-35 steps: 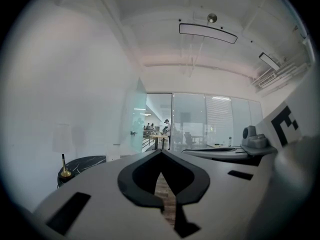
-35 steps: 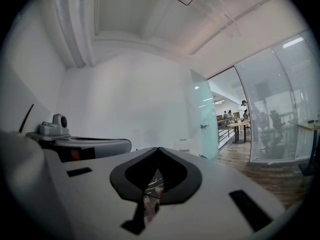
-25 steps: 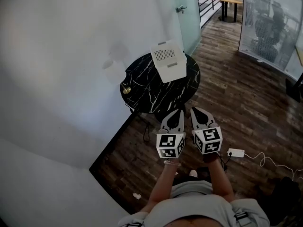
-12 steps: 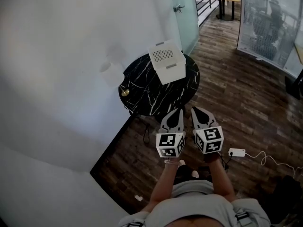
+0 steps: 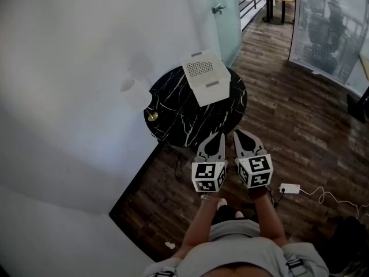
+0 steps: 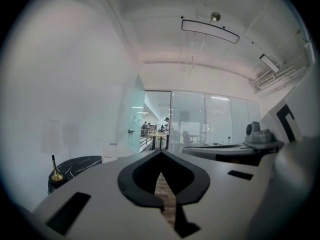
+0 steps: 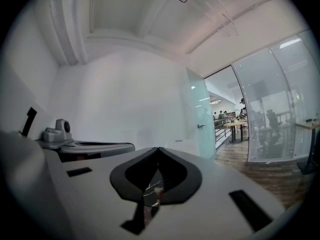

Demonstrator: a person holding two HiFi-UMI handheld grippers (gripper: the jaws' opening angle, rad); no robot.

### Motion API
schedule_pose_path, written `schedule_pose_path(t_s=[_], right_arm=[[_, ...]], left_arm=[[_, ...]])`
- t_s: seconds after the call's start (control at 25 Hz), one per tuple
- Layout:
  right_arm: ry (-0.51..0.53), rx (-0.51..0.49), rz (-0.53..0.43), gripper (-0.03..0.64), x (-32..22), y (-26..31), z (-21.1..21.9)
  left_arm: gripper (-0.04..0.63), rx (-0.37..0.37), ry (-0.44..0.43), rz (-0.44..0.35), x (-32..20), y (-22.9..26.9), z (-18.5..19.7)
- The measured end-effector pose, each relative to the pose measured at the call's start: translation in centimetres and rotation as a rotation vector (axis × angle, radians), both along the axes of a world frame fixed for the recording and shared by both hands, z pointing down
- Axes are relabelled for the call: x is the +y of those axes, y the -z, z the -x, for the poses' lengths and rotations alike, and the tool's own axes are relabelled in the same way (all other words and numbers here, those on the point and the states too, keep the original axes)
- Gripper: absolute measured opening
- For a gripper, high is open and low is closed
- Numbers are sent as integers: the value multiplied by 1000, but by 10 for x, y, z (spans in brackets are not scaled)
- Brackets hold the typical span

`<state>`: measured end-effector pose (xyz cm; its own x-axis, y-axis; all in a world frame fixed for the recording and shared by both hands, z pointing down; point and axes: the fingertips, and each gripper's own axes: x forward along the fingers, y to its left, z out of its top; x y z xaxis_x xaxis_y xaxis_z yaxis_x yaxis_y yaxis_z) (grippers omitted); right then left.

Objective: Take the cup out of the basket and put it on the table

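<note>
A white lidded basket (image 5: 206, 77) with a perforated top stands at the far side of a round black marble table (image 5: 190, 117). No cup shows in any view; the basket's inside is hidden. My left gripper (image 5: 217, 136) and right gripper (image 5: 238, 133) are held side by side and level at the table's near edge, well short of the basket. Both are shut with nothing between the jaws. In the left gripper view the left gripper (image 6: 161, 152) has its tips together. The right gripper (image 7: 159, 148) shows the same in its own view.
A small lamp with a brass base (image 5: 151, 116) stands at the table's left edge against the white wall. A white power strip (image 5: 288, 188) with a cable lies on the wooden floor to the right. A glass door (image 5: 228, 16) is behind the table.
The person has stepped towards the table. Both grippers have moved forward together, and their tips now overlap the table's near edge. Both jaws stayed shut.
</note>
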<state>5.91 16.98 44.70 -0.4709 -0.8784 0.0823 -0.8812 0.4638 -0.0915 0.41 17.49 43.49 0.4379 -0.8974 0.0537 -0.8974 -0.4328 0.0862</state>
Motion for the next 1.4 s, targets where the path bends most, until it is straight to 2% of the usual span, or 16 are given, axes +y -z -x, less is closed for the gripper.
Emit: schedule_pose_path(t_s=[0.28, 0.68, 1.0, 1.4], right_arm=[[-3, 8, 7, 9, -34, -3, 30], [-60, 11, 12, 9, -73, -10, 55], [-97, 25, 9, 9, -77, -6, 64], [-81, 31, 26, 9, -91, -11, 76]], left_arm=[[6, -1, -11, 1, -36, 0, 30], [5, -20, -84, 5, -78, -6, 50], [6, 0, -110, 13, -82, -5, 63], [6, 13, -103, 22, -92, -6, 72]])
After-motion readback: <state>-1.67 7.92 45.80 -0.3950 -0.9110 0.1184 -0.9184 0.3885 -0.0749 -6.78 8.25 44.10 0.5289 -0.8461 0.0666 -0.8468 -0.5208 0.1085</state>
